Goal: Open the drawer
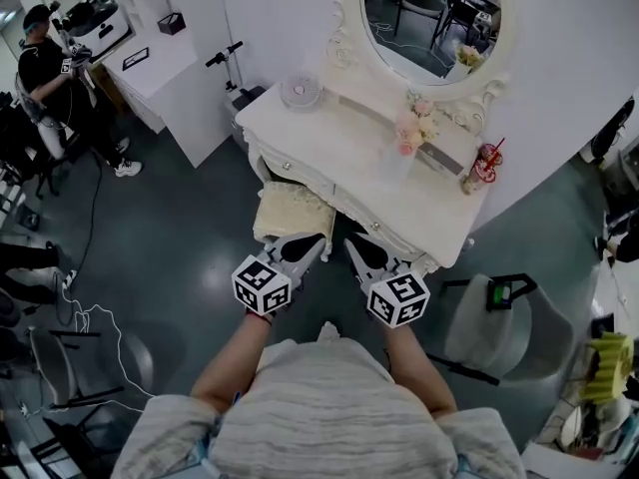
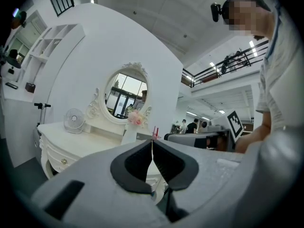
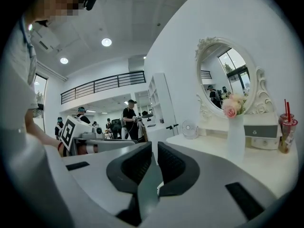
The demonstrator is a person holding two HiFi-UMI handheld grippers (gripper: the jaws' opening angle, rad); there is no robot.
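The left claw [image 1: 319, 246] and right claw [image 1: 349, 246] are held shut and empty before the bench [image 1: 349, 138], whose knobbed drawer [image 1: 288, 167] is set far and left of both tips, its front running along the bench edge, nearer the left claw.

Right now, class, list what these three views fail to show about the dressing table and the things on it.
Head view: middle front of the dressing table, hidden under its top and behind the left gripper and right gripper.
Left gripper view: the table's right part, blocked by that gripper's shut jaws and body.
Right gripper view: print on the red cup, too small.
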